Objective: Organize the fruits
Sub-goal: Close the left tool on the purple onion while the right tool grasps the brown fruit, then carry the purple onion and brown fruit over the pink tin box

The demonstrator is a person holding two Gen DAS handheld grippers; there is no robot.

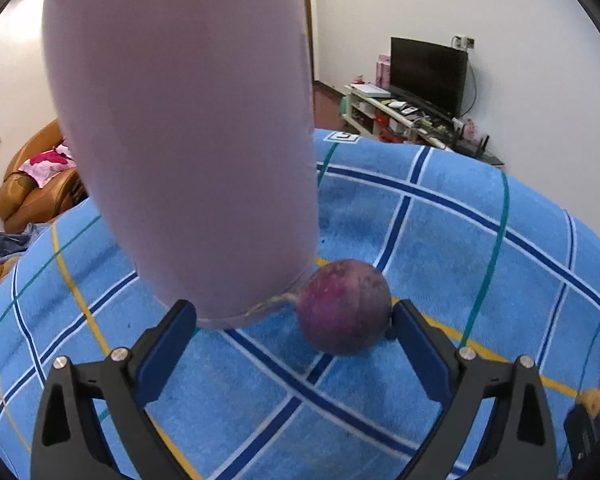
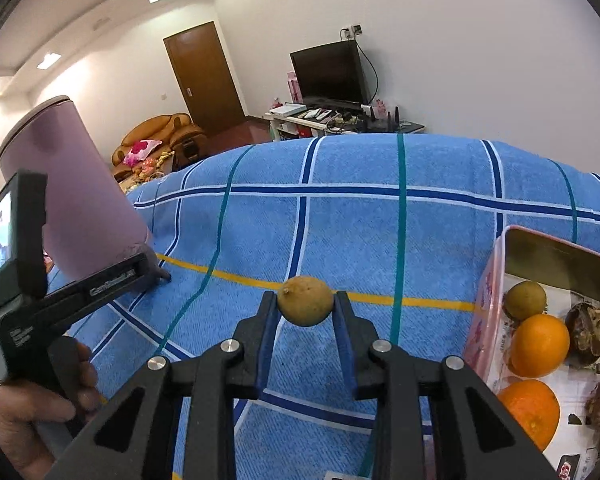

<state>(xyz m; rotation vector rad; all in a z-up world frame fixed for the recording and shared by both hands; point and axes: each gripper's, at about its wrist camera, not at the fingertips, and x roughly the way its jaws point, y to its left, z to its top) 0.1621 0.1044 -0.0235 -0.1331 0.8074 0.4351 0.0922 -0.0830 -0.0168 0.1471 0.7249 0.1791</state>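
1. Between our left gripper's point(image 1: 292, 322) widely parted fingers we see two things: a tall mauve canister point(image 1: 180, 140) stands just beyond the left blue pad point(image 1: 162, 354), and a round purple fruit point(image 1: 345, 307) rests on the cloth against the tip of the right pad. The jaws stand wide apart and neither pad presses on anything.
2. Under both tools lies a blue checked towel point(image 2: 360, 232) with dark blue, teal and yellow stripes.
3. Far to the left of our right gripper point(image 2: 306, 304), the right wrist view shows a hand point(image 2: 32, 412) wrapped around the handle of the left tool, whose small screen faces back toward us; the mauve canister rises behind it, leaning in the lens.
4. Right at the tips of our right gripper, a small yellow-green citrus fruit point(image 2: 306, 301), lemon-like with a little nub on its upper left, is clamped between the two blue pads. The jaws are closed on it from both sides, and it appears slightly clear of the towel, over the yellow stripe.
5. To the right of that gripper, close by, sits a clear plastic box with pink print point(image 2: 486, 304). Inside we can make out another yellow-green fruit point(image 2: 525, 300), two oranges point(image 2: 540, 346), and some dark brown, wrinkled pieces we cannot identify.
6. Well beyond both tools, past the far edge of the towel, stand a dark television point(image 2: 328, 72) on a low white shelf, a brown door point(image 2: 204, 76) and a tan leather sofa point(image 2: 160, 136).
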